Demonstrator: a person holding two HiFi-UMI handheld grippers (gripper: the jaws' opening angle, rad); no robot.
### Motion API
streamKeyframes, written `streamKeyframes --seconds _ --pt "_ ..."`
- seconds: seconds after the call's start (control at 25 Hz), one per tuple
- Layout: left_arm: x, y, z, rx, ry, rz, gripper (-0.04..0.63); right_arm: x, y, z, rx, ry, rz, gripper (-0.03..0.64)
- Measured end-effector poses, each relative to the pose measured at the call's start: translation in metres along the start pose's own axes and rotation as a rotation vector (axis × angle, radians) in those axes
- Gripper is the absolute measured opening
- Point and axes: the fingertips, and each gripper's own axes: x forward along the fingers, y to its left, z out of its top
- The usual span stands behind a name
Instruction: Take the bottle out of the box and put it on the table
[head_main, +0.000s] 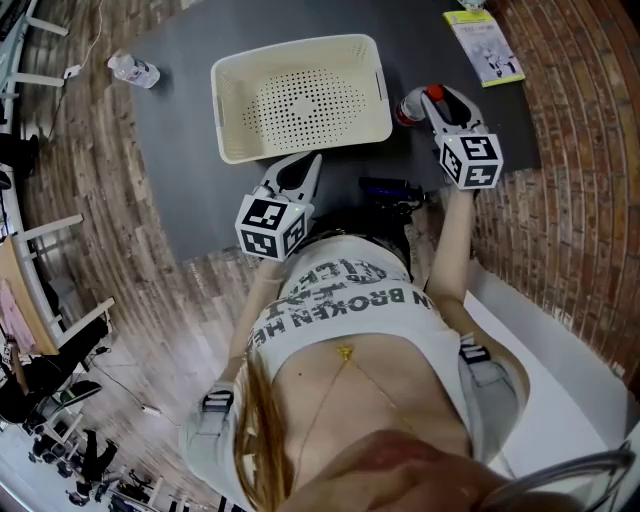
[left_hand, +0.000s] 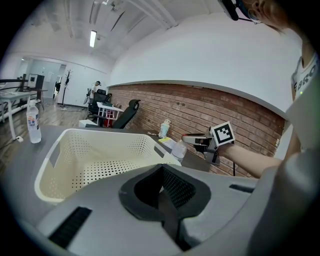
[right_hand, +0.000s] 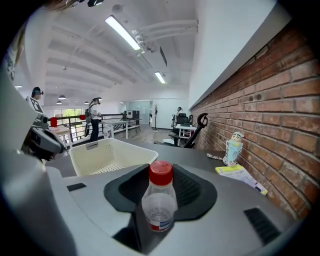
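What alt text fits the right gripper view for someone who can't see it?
A clear bottle with a red cap is held upright in the jaws of the right gripper, over a dark table. Behind-left sits a cream perforated basket; a brick wall, booklet and figurine are at right.

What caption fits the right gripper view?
Red-capped bottle upright between the right tool's jaws, beside an empty white basket on the grey table.

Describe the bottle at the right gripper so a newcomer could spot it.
On the dark table, look just right of the cream basket. There the right gripper holds a small clear bottle. Its red cap sets it apart from the other bottle at the table's far left edge.
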Motion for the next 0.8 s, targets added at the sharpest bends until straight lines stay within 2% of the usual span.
streamKeyframes --seconds 0.8 --pt "0.0011 -0.0068 -0.0005 0.010 0.004 -0.010 0.000 0.0005 0.0005 -0.0047 0.024 -0.016 -0.016 0.147"
